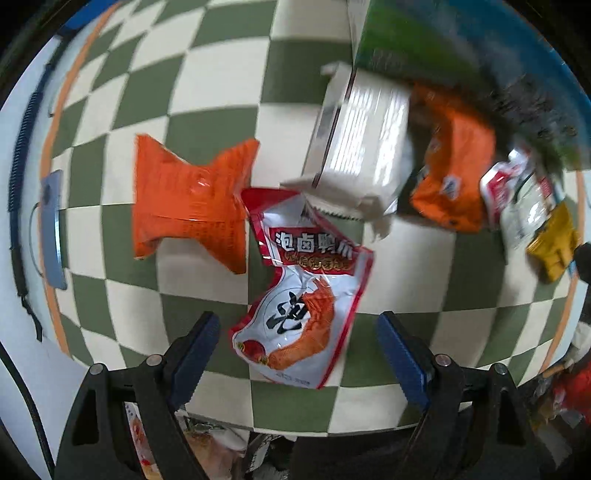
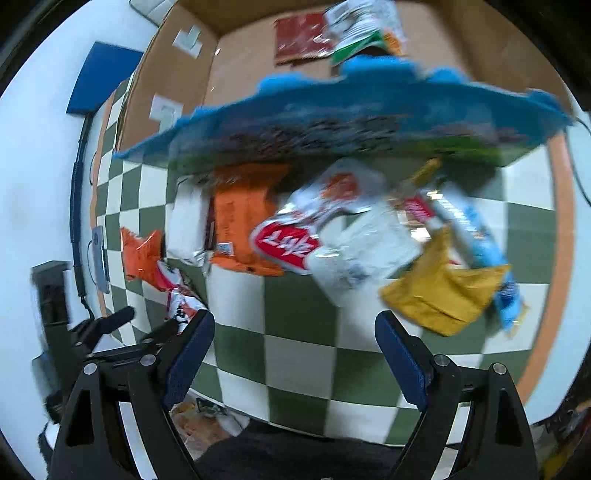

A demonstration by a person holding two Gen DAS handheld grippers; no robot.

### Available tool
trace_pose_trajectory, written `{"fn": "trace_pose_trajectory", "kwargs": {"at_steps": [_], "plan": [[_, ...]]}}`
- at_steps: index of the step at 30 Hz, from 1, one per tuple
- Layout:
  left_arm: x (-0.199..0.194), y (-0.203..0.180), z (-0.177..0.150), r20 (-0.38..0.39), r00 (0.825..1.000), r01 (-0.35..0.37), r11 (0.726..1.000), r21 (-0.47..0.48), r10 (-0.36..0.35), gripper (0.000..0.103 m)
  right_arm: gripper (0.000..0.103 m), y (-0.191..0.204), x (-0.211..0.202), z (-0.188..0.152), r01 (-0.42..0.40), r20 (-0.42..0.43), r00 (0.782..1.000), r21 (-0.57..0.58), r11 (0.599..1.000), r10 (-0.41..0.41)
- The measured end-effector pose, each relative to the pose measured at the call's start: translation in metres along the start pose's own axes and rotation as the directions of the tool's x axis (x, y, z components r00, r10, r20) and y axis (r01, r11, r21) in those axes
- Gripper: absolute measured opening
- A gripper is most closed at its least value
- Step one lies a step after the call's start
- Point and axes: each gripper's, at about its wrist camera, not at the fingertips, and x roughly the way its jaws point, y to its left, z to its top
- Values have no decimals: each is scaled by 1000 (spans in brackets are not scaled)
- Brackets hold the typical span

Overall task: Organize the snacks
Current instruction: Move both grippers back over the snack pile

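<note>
In the left wrist view my left gripper (image 1: pixel 297 350) is open and empty, its blue pads either side of a red and white snack pouch (image 1: pixel 303 295) lying on the checkered cloth (image 1: pixel 207 92). An orange packet (image 1: pixel 188 199) lies to its left and a white box (image 1: pixel 362 147) behind it. In the right wrist view my right gripper (image 2: pixel 295 350) is open and empty above the cloth (image 2: pixel 295 354). Ahead of it lie a yellow packet (image 2: pixel 443 291), a white pouch (image 2: pixel 362 251), a red-labelled pouch (image 2: pixel 288 243) and an orange bag (image 2: pixel 243 221). A large blue bag (image 2: pixel 351 114) appears blurred above them.
A cardboard box (image 2: pixel 236 66) stands open at the back with a red packet (image 2: pixel 299 37) and a green and white packet (image 2: pixel 362 29) inside. A phone (image 1: pixel 53 229) lies at the cloth's left edge. The left gripper (image 2: pixel 110 332) shows at lower left of the right wrist view.
</note>
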Motion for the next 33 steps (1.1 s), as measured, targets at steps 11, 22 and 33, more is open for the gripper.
{"fn": "trace_pose_trajectory", "kwargs": {"at_steps": [11, 22, 33], "plan": [[36, -6, 12, -58, 998, 34, 999, 20, -33, 78, 91, 42, 23, 21, 39, -14, 999, -70, 997, -40], [12, -19, -12, -13, 997, 79, 996, -50, -80, 27, 91, 58, 63, 45, 91, -13, 996, -52, 995, -91], [17, 4, -37, -2, 987, 157, 972, -174, -160, 26, 63, 71, 80, 56, 219, 29, 976, -73, 973, -217]]}}
